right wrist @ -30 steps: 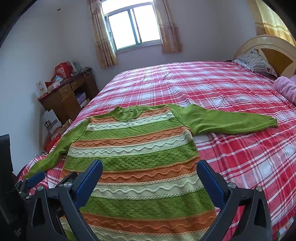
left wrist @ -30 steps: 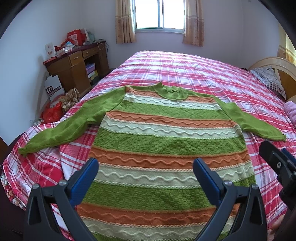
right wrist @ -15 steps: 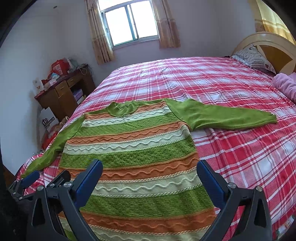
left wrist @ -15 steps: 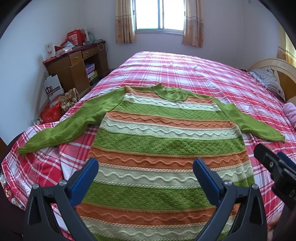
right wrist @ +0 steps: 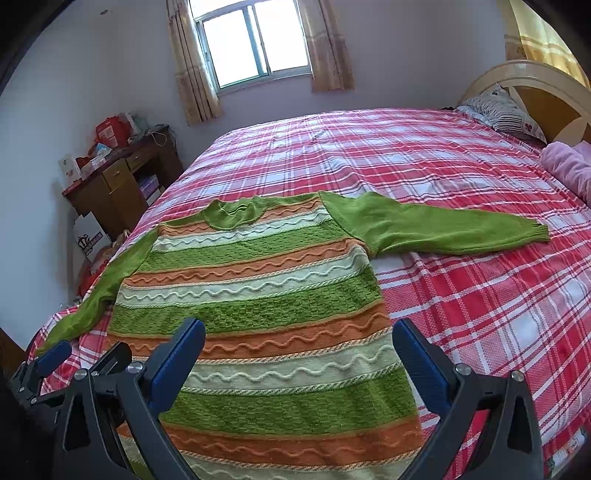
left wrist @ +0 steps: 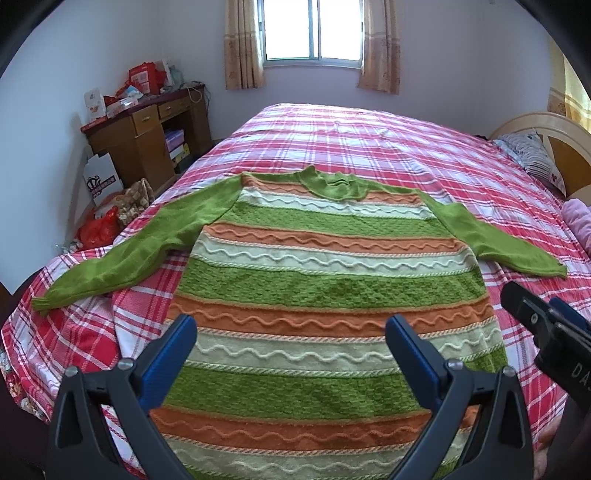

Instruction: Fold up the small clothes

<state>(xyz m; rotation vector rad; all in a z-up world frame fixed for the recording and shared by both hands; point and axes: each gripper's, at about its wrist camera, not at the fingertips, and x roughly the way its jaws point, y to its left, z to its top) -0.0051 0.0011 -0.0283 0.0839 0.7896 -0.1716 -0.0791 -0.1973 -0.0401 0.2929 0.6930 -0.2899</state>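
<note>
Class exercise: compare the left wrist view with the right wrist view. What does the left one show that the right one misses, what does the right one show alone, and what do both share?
Only the left wrist view shows the end of the sweater's left sleeve and the red bag on the floor.

Only the right wrist view shows the right sleeve full length, lying straight out.

Both show the striped sweater flat on the checked bed, the window, the desk, and both open grippers, left and right, holding nothing.
</note>
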